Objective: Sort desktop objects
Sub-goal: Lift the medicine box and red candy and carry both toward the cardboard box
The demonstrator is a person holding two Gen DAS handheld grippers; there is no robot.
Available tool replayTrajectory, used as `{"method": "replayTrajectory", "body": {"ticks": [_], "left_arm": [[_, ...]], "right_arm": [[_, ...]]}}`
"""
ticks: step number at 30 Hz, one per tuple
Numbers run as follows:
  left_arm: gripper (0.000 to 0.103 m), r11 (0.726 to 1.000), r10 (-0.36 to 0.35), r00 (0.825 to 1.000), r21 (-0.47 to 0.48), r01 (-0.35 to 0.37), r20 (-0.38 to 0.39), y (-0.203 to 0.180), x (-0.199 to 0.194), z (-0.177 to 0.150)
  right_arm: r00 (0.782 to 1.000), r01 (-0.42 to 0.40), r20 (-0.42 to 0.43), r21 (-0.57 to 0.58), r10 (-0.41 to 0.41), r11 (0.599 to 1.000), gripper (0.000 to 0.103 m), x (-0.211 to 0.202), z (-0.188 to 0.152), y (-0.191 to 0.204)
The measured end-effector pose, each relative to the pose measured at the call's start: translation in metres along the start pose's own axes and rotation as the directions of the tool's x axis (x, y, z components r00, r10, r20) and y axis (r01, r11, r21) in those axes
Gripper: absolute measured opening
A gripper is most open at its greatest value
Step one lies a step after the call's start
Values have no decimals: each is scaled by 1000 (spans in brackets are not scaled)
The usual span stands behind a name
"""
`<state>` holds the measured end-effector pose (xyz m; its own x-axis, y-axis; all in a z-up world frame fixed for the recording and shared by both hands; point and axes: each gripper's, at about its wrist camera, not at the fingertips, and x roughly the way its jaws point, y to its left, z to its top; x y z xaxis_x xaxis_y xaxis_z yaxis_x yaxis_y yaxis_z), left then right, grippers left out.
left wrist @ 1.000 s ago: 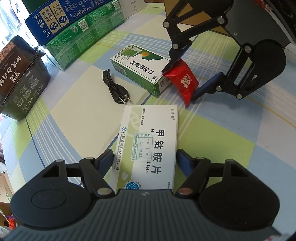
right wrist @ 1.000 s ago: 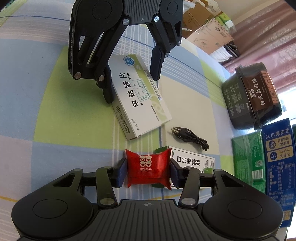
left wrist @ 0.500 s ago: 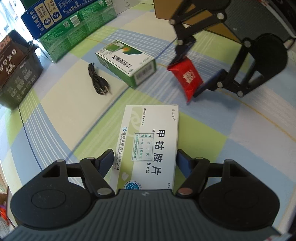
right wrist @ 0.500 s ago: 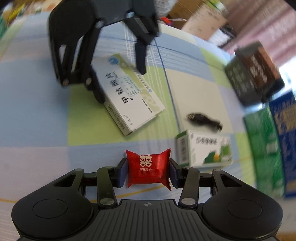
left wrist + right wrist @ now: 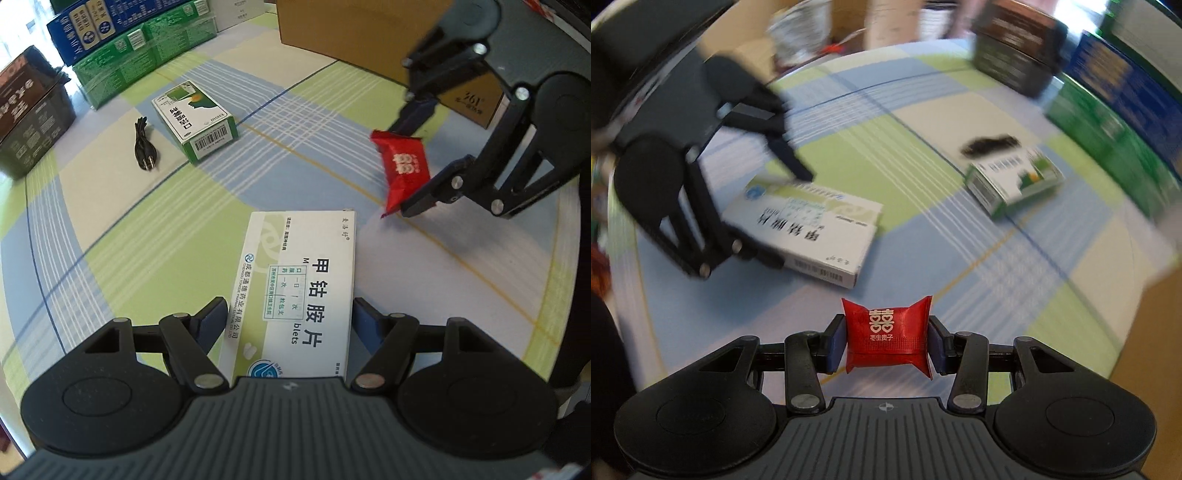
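— What are we working with, biggest thing first?

— The checked tablecloth (image 5: 110, 229), and on it the white medicine box (image 5: 295, 295), which we'll use as our landmark. Beyond that box lie the smaller green box (image 5: 194, 120) and, just beside it, the black cable (image 5: 142, 146). The cardboard carton (image 5: 347, 33) stands further off still, to the right.

— And our grippers?

— Our left gripper (image 5: 290, 317) has its fingers on either side of the white box's near end. We cannot tell whether the pads truly press it or whether the box is lifted. Our right gripper (image 5: 886, 339) is closed firmly on the red candy packet (image 5: 886, 336), held in the air right of the white box's far end, clear of the cloth.

— How do we do this step well?

— We judge the packet is mid-carry, so we keep the squeeze steady; a soft wrapper can slip or crumple. The right wrist view is blurred, so we should slow down before setting it down. We should keep the two grippers well apart and move the white box level, without sweeping the cable.
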<state>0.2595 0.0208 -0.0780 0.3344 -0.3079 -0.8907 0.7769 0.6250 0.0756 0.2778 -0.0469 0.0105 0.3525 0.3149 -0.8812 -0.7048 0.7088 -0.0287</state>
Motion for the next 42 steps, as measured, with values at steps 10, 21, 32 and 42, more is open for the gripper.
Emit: {"method": "replayTrajectory", "body": {"ticks": [10, 21, 32, 42], "left_arm": [[69, 979, 84, 996, -185, -83, -2, -33, -24, -6], [69, 939, 151, 988, -314, -137, 19, -63, -55, 10], [69, 901, 168, 984, -415, -129, 58, -91, -82, 19], [69, 898, 163, 981, -427, -102, 107, -130, -97, 32]], "right_arm": [[996, 17, 80, 242, -37, 970, 43, -47, -33, 4], [983, 38, 154, 344, -96, 938, 43, -90, -54, 11], [966, 62, 206, 406, -158, 912, 43, -130, -74, 9], [948, 87, 235, 464, -217, 882, 43, -165, -99, 0]]}}
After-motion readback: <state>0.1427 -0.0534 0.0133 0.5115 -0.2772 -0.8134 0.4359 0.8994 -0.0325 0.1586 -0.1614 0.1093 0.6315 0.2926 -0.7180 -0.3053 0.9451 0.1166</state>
